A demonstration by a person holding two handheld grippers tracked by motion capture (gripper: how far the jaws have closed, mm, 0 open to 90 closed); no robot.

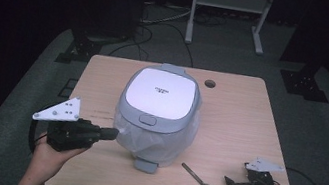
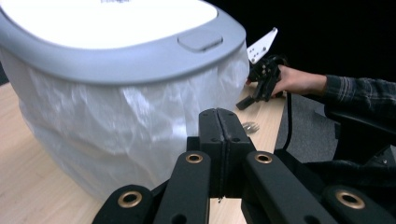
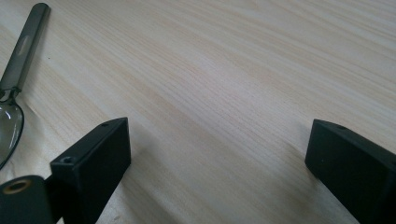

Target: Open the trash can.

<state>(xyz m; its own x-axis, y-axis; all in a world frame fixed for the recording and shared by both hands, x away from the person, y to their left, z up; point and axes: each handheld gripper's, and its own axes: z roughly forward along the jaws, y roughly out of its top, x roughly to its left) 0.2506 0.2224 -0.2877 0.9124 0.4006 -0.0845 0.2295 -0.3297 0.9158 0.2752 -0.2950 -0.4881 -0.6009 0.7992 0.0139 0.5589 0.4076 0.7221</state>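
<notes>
Jaws of the left gripper [image 2: 218, 122] are pressed flat together with nothing between them, their tips just short of the crinkled white plastic bag [image 2: 116, 121] that lines the white and grey lidded bin [image 1: 159, 103]; whether the tips touch the plastic cannot be told. Straight ahead of that gripper [image 1: 112, 134], the bag bulges out below the grey rim, and the bin's grey foot pedal [image 1: 145, 165] sticks out at the base, on the side toward the person. Beyond the closed jaws, past the bag's edge, lies the small metal whisk with a slim grey handle [image 1: 198, 180] on the pale wooden table [image 1: 239, 115], between the bin and the right gripper [image 1: 229, 183]. In its own view, that right gripper [image 3: 217, 163] holds its two black jaws wide apart over bare wood, empty, with the whisk's handle [image 3: 23, 49] off to its left and apart from the jaws. Farther off, a round cable hole [image 1: 210, 84] sits near the table's far edge
</notes>
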